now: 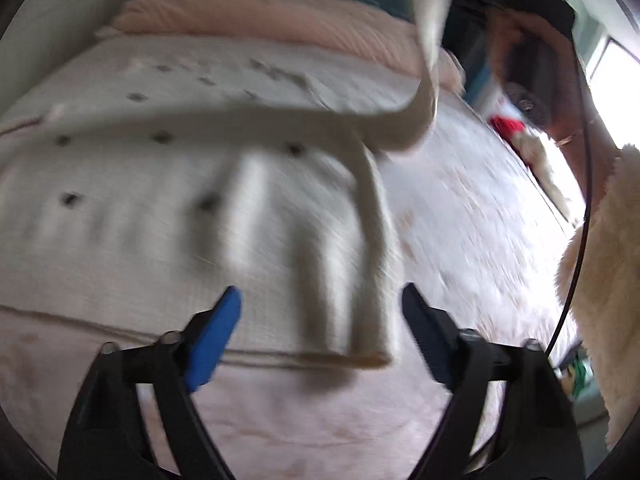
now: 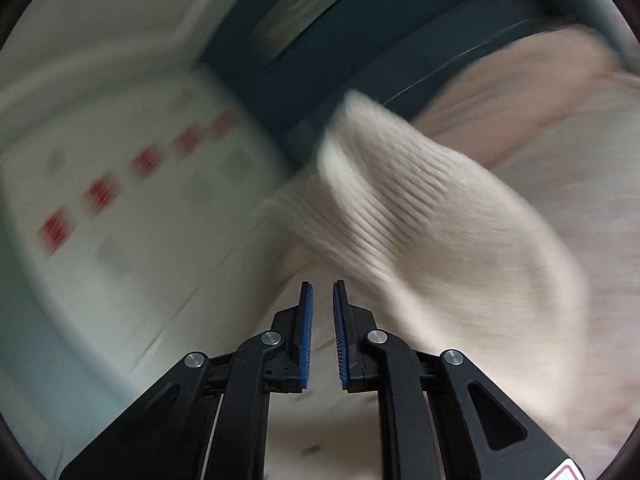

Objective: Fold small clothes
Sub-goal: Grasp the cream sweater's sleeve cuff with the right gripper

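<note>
A cream knit garment (image 1: 192, 216) lies on the pale pink bed (image 1: 472, 216), one sleeve lifted toward the far pillow (image 1: 256, 20). The left gripper (image 1: 320, 308) gapes empty above its near hem; the right gripper (image 2: 322, 292) is nearly closed, holding nothing visible.

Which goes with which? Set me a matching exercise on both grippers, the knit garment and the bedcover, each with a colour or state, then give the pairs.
Column one:
1. left gripper
2. right gripper
3. knit garment
4. bedcover

Column two:
A. pale pink
B. jaws nearly together
C. cream with dark spots
D. jaws wide apart

Pairs: 1-D, 2-B, 3-C, 4-A
</note>
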Available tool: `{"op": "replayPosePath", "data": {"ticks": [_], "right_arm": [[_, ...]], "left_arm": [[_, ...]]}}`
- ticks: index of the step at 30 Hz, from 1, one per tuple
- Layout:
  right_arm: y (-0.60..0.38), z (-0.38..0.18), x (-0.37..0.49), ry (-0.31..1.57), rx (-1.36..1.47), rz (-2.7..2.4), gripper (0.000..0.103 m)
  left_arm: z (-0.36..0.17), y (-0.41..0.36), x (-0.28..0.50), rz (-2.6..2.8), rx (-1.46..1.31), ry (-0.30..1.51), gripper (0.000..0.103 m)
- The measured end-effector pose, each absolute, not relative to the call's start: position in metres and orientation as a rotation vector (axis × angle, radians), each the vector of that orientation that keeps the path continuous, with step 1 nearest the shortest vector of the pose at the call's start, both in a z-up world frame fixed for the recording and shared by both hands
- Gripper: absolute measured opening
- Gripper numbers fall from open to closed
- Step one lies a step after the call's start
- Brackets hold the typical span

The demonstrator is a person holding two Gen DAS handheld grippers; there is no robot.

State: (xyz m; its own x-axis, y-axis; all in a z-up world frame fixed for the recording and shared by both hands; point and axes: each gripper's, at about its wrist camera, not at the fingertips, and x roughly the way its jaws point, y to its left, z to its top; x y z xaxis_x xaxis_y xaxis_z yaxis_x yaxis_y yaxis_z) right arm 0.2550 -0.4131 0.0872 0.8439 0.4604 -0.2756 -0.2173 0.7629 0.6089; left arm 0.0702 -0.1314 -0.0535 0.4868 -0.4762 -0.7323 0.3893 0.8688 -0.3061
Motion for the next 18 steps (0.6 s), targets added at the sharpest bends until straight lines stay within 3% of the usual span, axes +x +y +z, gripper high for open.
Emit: {"op": "replayPosePath", "data": {"ticks": [2,6,13,18], "right_arm": [[-0.360,0.085,0.271,0.500,0.481,0.394,0.018],[-0.348,0.046,0.229,0.585,0.467,0.256,0.052],[-0.356,-0.080,0.076,0.980,0.579,-0.034,0.053],[-0.333,-0.093,0.066,0.982,0.682,0.011,0.056]], "left_arm": [[-0.044,-0.103,0.077,-0.465,-0.110,0.891,0.088],[-0.037,-0.014,0.102,-0.297,-0.178,0.860,0.093],[-0.068,0.146,0.139,0.038,-0.370,0.882,0.093],[-0.105,0.178,0.152,0.053,-0.507,0.979,0.093]]}}
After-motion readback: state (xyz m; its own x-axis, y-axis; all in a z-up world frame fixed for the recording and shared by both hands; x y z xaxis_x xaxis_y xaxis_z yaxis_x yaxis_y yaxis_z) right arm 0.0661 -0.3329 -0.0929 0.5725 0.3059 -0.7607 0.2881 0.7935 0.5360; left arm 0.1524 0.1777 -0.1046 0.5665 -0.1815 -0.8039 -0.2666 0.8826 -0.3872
